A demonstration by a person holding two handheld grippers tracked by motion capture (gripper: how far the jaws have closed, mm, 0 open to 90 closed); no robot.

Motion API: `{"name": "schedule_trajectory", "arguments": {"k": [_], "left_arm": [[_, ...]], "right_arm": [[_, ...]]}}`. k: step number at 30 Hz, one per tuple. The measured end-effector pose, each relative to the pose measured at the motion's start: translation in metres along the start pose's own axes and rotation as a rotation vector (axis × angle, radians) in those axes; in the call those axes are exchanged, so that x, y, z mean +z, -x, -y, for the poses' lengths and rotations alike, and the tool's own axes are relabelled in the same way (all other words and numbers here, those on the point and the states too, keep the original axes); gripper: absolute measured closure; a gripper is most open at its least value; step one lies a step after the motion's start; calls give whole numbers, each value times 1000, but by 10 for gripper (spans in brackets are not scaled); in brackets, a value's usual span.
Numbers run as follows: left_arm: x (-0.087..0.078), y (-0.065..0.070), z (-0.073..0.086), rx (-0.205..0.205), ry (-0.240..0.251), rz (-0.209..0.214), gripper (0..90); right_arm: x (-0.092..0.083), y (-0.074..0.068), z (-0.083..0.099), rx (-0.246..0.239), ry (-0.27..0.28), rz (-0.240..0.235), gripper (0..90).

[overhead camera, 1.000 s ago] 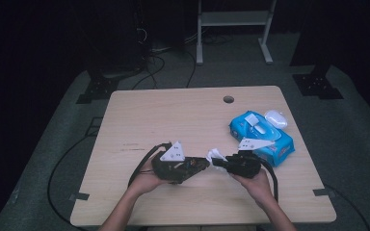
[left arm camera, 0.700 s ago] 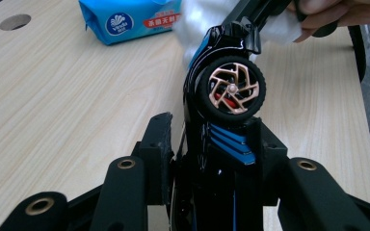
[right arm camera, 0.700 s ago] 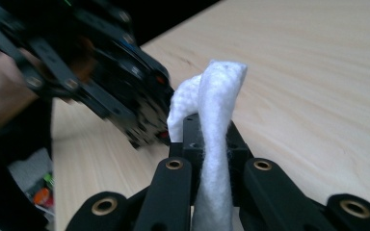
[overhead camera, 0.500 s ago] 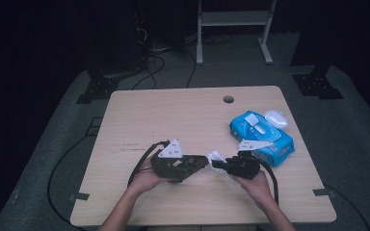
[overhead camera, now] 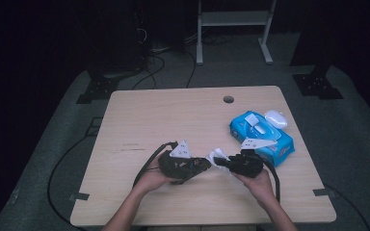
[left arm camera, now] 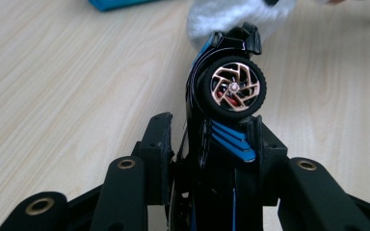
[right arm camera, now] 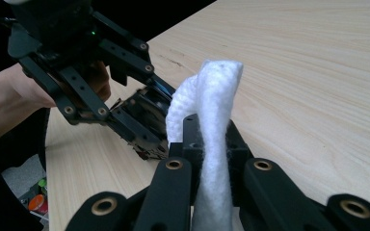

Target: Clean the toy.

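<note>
— What is your left gripper [overhead camera: 203,165] holding?

— A black toy car [left arm camera: 221,120] with blue stripes and a copper-spoked wheel, clamped near the table's [overhead camera: 173,115] front edge.

— And your right gripper [overhead camera: 221,161]?

— Clenched on a white wipe [right arm camera: 207,125], touching the car.

Both forearms come in from the near edge of the pale wooden surface [overhead camera: 139,120] and angle inward, so the two grippers point at each other nearly tip to tip. The left gripper [left arm camera: 207,139] lies low in the left hand [overhead camera: 149,179], its jaws clamped on a small black toy car with blue stripes and a copper-spoked wheel [left arm camera: 226,96]. The right gripper [right arm camera: 211,139], in the right hand [overhead camera: 260,182], pinches a folded white wipe [right arm camera: 209,110] tight.
</note>
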State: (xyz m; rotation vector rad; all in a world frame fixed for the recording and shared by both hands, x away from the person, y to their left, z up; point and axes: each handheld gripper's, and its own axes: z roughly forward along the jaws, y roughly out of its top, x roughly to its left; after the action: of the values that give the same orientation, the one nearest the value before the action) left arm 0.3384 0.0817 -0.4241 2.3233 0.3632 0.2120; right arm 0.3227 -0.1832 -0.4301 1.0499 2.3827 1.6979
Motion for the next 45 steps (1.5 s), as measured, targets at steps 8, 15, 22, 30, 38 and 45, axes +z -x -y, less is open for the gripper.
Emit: {"name": "schedule_trajectory", "arguments": {"k": [8, 15, 22, 30, 38, 45], "left_arm": [[11, 1, -1, -28, -120, -21, 585], [13, 3, -1, -21, -175, -30, 579], [7, -3, 5, -80, -128, 15, 544], [-21, -4, 6, -86, -57, 57, 497], [-52, -16, 10, -112, -11, 17, 491], [-50, -28, 31, -183, -17, 24, 477]], "right_arm": [[3, -1, 2, -10, -16, 6, 842], [11, -4, 4, -13, -46, 7, 841], [15, -6, 3, -32, -55, 2, 841], [26, -13, -4, -55, -69, -5, 837], [43, -24, -18, -105, -90, -9, 839], [58, -30, -17, -137, -131, 2, 838]]}}
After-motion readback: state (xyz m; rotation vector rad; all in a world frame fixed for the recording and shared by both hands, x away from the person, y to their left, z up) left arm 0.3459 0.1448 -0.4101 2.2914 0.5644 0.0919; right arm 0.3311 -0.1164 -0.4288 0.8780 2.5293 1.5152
